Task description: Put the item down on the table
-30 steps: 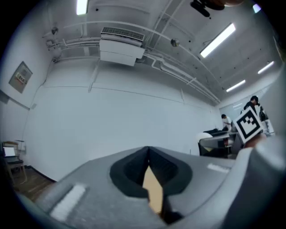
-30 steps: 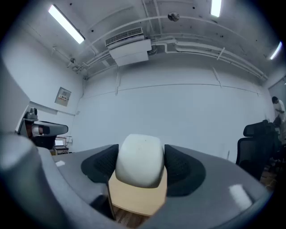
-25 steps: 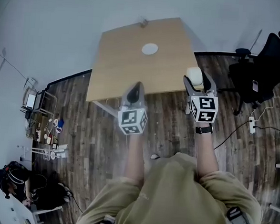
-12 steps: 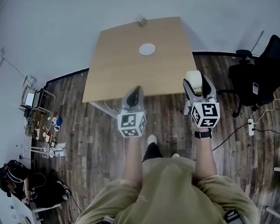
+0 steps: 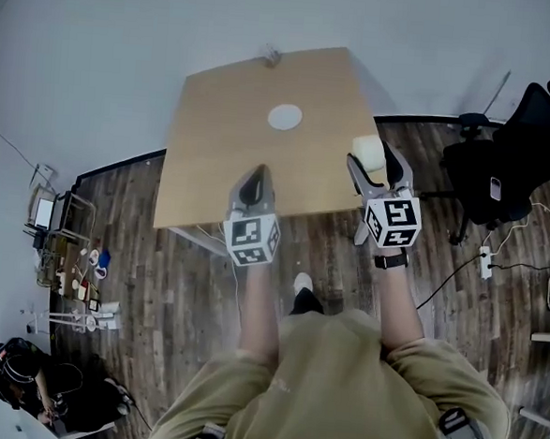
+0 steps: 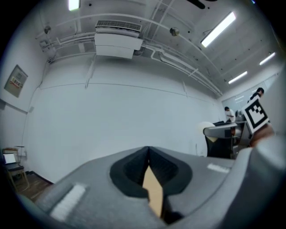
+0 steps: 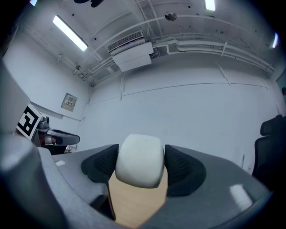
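Observation:
A rounded white item sits clamped between the pads of my right gripper; in the head view the white item hangs over the near right edge of the wooden table, with the right gripper shut on it. My left gripper is over the table's near edge, jaws closed together with nothing between them. In the left gripper view the left gripper shows only a thin sliver of tabletop between its pads.
A round white disc lies near the table's far middle. A black office chair stands to the right on the wood floor. Cables and a power strip lie near it. Clutter and a seated person are at the lower left.
Both grippers have moved forward toward the table. The white item now hangs over the table's near right edge rather than over the floor.

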